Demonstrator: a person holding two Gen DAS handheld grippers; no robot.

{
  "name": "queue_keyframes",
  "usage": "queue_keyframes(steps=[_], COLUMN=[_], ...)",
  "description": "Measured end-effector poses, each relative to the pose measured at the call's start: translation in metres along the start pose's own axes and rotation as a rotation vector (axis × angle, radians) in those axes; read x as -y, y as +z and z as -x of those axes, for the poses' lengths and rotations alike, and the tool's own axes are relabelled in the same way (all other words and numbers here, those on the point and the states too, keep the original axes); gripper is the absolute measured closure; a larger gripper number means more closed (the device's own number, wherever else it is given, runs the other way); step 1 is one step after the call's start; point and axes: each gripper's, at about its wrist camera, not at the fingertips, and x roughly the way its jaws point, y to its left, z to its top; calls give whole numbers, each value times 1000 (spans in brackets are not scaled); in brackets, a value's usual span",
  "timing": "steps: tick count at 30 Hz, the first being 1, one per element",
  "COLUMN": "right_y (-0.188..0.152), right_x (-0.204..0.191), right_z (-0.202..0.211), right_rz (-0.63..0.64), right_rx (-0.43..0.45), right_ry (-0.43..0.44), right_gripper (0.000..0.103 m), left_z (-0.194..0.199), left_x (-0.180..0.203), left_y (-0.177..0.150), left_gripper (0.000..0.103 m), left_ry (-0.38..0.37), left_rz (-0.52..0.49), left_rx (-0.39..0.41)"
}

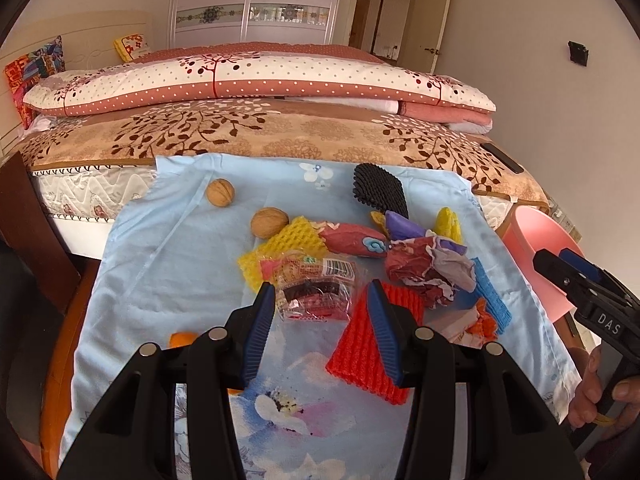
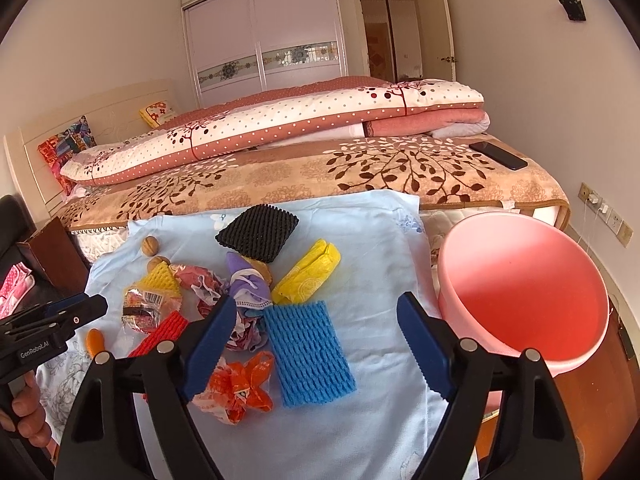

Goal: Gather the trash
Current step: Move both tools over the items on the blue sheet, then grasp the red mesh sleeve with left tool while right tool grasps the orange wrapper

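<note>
Left gripper: my jaws are parted, nothing between them, hovering low over the blue flowered cloth on the table.

Right gripper: jaws spread wide here too, holding nothing, above the blue foam net.

Nearest trash, left view: red foam net lies flat just under my right-hand finger; the clear snack wrapper with a barcode sits right ahead between the finger tips.

Nearest trash, right view: crumpled orange wrapper beside the blue foam net, touching its left edge.

Small bit: an orange peel piece lies on the cloth near the left gripper.

Middle of the pile: crumpled dark red paper, a purple wrapper and a yellow foam net, all heaped together and overlapping.

Further right: folded yellow pouch, tilted, just beyond the blue foam net.

Beyond: two walnuts, one touching the yellow foam net, the other apart, further back.

Far edge of cloth: black foam net, lying flat.

Bin: pink bucket stands at the right of the table, mouth toward me, no trash in the part I can see.

Background: bed with a folded quilt, a dark phone on its blanket, wardrobe behind.
</note>
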Motion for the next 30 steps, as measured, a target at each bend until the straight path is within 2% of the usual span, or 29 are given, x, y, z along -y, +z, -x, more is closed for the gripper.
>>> queue_keyframes(steps=[5, 10, 18, 19, 20, 23, 30], right_y=[-7, -14, -34, -36, -37, -40, -45], right_x=[0, -1, -22, -24, -27, -33, -44], right_z=[4, 8, -6, -8, -9, -14, -32], right_rz=[23, 49, 110, 115, 121, 132, 159], right_rx=[-17, -56, -155, -165, -172, -192, -252], right_ry=[14, 84, 180, 188, 195, 224, 226], right_gripper=[25, 26, 26, 26, 26, 29, 39], left_z=[-12, -25, -43, -43, -44, -43, -30], left_x=[5, 10, 13, 12, 11, 6, 0], left_y=[-12, -20, -30, -31, -32, -32, -27], left_gripper=[55, 55, 55, 64, 77, 92, 94], left_ry=[-37, -72, -63, -69, -79, -98, -120], left_rz=[-14, -22, -29, -26, -23, 7, 22], left_rx=[-60, -113, -175, -176, -181, -184, -144])
